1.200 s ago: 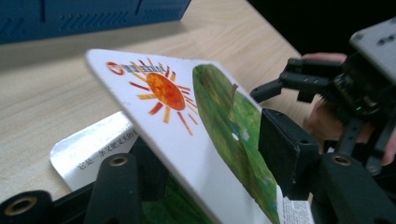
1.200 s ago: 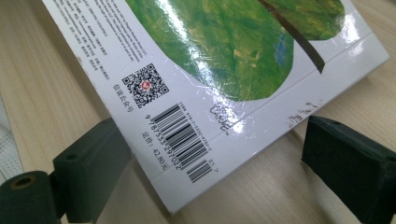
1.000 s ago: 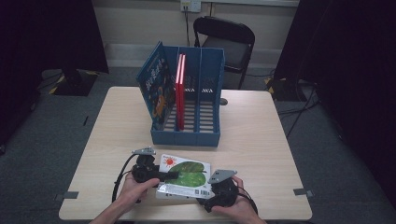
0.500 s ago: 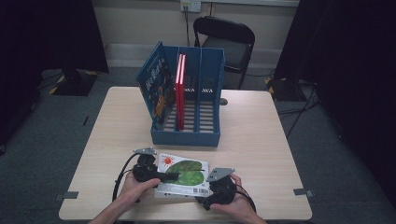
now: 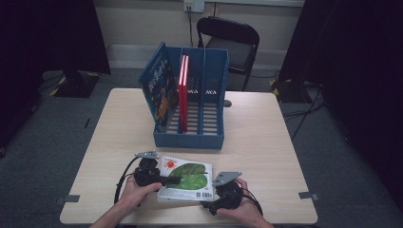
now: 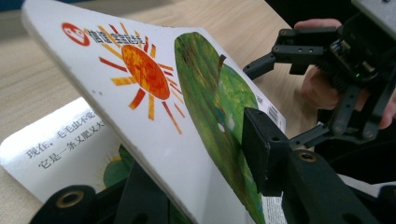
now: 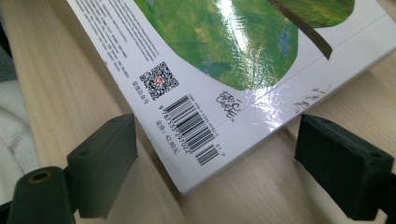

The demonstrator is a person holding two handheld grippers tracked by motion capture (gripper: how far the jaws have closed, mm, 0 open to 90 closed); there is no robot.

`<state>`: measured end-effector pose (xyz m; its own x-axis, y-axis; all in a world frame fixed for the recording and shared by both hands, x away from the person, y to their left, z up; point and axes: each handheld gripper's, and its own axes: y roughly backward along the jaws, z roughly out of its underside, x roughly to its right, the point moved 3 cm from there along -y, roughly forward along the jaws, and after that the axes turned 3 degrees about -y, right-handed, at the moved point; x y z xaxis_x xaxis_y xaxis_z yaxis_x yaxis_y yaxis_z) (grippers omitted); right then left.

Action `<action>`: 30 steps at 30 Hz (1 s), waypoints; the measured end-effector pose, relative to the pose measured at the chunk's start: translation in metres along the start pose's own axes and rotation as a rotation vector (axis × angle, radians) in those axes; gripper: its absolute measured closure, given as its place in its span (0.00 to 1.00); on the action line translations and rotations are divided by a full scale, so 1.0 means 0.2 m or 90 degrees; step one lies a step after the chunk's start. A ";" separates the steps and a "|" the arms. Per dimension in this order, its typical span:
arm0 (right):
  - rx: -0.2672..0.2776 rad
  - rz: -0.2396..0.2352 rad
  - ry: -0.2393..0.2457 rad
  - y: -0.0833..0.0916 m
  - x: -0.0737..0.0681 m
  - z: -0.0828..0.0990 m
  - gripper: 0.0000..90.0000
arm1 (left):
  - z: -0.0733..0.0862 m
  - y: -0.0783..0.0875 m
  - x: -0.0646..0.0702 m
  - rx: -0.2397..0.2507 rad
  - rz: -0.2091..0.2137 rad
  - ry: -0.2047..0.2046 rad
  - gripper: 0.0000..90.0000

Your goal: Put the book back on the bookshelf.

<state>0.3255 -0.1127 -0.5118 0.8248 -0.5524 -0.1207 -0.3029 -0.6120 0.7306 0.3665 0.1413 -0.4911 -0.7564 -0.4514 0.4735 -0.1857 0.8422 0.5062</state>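
One counter (image 5: 266, 137) holds one blue rack (image 5: 192, 137) with slots. Two books stand in the rack: one blue book (image 5: 159, 90) leaning at its left end and one red book (image 5: 183, 92) upright beside it. One black chair (image 5: 230, 40) stands past the far side of the counter.

One picture book (image 5: 187, 178) with a sun and a big green leaf on it lies near the person's edge of the counter. Two hands come in, and each holds one gripper.

The left gripper (image 5: 164, 179) is at the book's left end. In the left gripper view its two jaws are clamped on the cover (image 6: 154, 107), one jaw on top of it and one jaw under it. The cover is lifted up on a slant, and one page (image 6: 56, 149) with print shows below it, past the lower jaw.

The right gripper (image 5: 222, 186) is at the book's right near corner. In the right gripper view its two jaws stand wide apart and grip nothing. The corner of the book with one barcode (image 7: 191, 128) and one square code (image 7: 159, 80) sits between them, nearer the left jaw. The right jaw is apart from the book, over bare counter.
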 end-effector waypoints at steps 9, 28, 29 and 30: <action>0.029 -0.017 -0.022 0.05 0.04 -0.01 0.18 | 0.00 0.01 0.03 0.006 -0.010 -0.044 0.72; 0.052 -0.046 -0.066 0.02 0.09 -0.07 0.14 | 0.01 0.05 0.15 0.000 -0.013 -0.168 0.76; 0.053 -0.052 -0.068 0.01 0.09 -0.07 0.14 | 0.01 0.05 0.15 -0.001 -0.012 -0.169 0.76; 0.053 -0.057 -0.072 0.00 0.10 -0.08 0.14 | 0.02 0.05 0.15 -0.004 -0.016 -0.173 0.76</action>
<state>0.3488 -0.1150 -0.5034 0.7924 -0.5510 -0.2617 -0.2725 -0.7036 0.6563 0.3397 0.1376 -0.4736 -0.8920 -0.3763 0.2505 -0.2037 0.8293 0.5203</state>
